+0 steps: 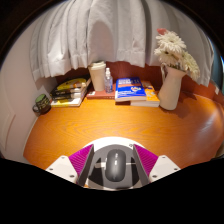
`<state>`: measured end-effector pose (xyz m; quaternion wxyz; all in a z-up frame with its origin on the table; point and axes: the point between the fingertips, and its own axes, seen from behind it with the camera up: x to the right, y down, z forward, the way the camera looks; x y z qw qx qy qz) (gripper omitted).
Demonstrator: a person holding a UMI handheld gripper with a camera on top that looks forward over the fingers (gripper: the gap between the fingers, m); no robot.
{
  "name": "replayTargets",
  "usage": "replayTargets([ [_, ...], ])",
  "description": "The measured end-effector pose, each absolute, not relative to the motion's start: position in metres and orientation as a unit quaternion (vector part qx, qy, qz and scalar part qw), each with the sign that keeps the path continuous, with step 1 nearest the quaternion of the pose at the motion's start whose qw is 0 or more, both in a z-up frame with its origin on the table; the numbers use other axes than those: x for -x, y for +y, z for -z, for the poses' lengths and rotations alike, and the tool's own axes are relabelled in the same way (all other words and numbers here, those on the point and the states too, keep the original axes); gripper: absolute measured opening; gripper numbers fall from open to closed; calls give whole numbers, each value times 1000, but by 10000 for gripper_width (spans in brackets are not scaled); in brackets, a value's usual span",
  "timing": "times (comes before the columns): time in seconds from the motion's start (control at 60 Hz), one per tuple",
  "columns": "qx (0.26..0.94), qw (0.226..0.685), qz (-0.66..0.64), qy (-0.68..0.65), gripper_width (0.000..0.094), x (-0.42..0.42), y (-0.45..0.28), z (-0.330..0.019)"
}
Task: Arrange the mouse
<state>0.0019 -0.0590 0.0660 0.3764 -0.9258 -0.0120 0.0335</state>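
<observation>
I am holding my gripper (116,165) at the bottom centre of the frame with its fingers apart around the mouse (116,166), apparently unclamped, so closing off-centre risks skidding it across the wooden table (120,125).

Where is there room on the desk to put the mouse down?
The mouse sits between the gripper fingers. Just beyond them the wooden desk is bare. It's crowded along the back by the curtain: books, vase of flowers, more stacked things.
</observation>
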Motion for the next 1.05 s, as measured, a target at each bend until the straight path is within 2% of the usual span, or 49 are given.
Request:
replayTargets([
  [0.1,914,403,-46,-18,827,7,-65,-119],
  [0.233,899,434,-54,-32,832,18,-81,-181],
  [0.45,882,464,-67,-42,832,21,-101,-240],
  [0.667,883,466,-59,-29,832,1,-110,-252],
  [1.05,887,455,-66,-27,836,9,-128,-244],
])
